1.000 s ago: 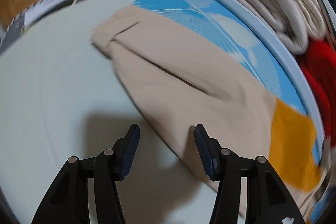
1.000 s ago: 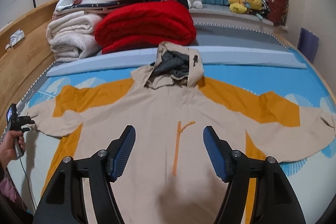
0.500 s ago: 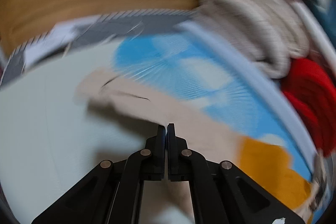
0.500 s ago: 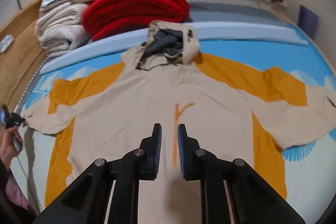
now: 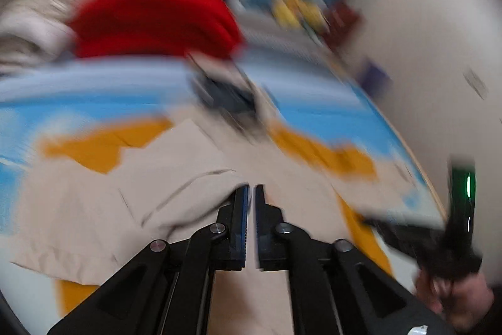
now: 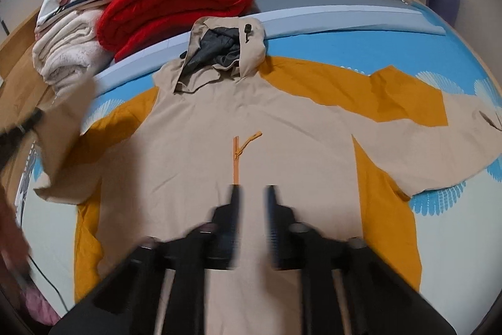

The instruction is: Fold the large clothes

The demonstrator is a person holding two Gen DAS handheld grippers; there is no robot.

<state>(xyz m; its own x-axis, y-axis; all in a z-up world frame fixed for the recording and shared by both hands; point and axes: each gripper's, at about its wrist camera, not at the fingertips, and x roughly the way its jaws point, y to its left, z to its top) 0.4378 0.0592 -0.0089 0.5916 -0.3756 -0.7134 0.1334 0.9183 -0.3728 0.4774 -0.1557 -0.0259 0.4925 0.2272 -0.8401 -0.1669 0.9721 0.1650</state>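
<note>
Jacket [image 6: 282, 153] spread flat across the bed [image 6: 408, 52], my left gripper [image 5: 251, 187] pinching its sleeve cuff [image 5: 200, 197] mid-swing, right gripper [image 6: 252, 187] narrowed on nothing above the chest, and that thin pinch could slip, dropping the sleeve crooked.

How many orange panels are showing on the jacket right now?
4, seen from the right wrist: left shoulder panel, partly behind the lifted sleeve; right shoulder panel; left side panel; right side panel. Any on the back are hidden.
</note>
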